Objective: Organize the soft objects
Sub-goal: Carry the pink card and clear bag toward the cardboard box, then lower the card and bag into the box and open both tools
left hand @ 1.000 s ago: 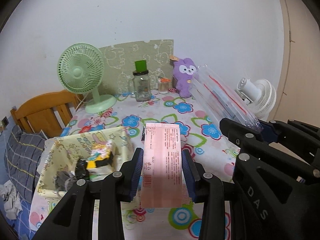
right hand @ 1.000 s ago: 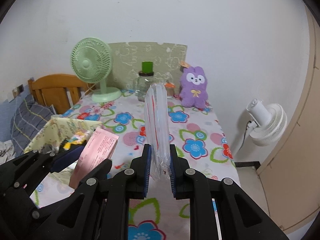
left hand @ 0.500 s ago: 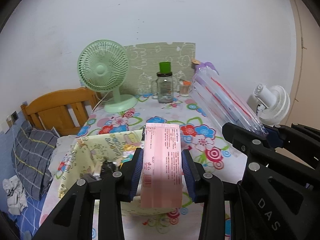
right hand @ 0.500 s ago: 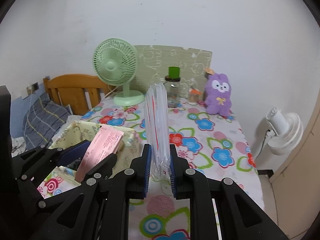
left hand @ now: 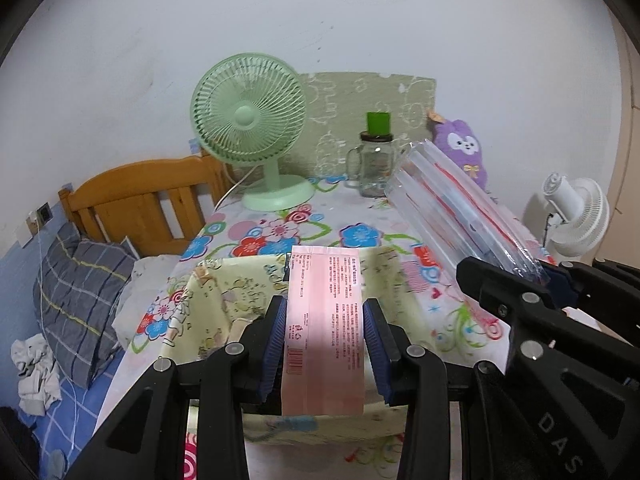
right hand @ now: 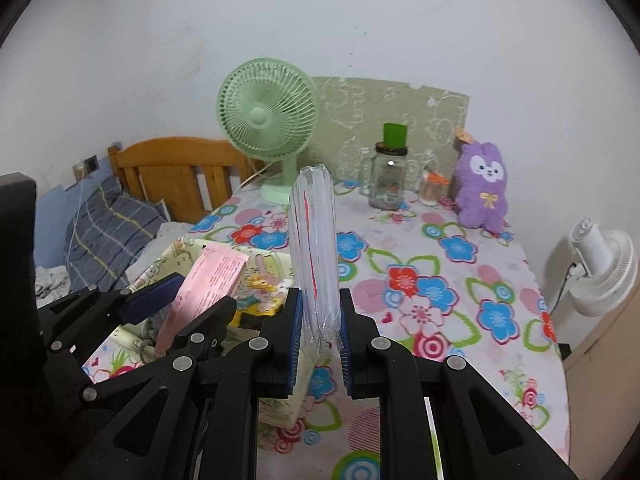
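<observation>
My left gripper [left hand: 325, 344] is shut on a flat pink packet [left hand: 324, 320] and holds it over a pale yellow fabric basket [left hand: 224, 296] at the table's near left. The packet [right hand: 208, 284] and basket [right hand: 180, 256] also show in the right wrist view. My right gripper [right hand: 319, 344] is shut on a clear plastic pack with red lines [right hand: 314, 240], held upright just right of the basket. The pack also shows in the left wrist view [left hand: 452, 208]. A purple plush rabbit [right hand: 482, 188] sits at the back right of the table.
The flowered tablecloth [right hand: 440, 288] covers the table. A green fan [right hand: 268, 132], a glass jar with a green lid [right hand: 390, 176] and a small jar [right hand: 430, 190] stand at the back before a patterned board. A wooden bed with a plaid pillow [left hand: 76, 280] is at left; a white fan [right hand: 600, 268] is at right.
Both grippers have moved left and back with their packs still held. The pink packet now hangs over the basket, and the basket's inside has dropped out of the left wrist view.
</observation>
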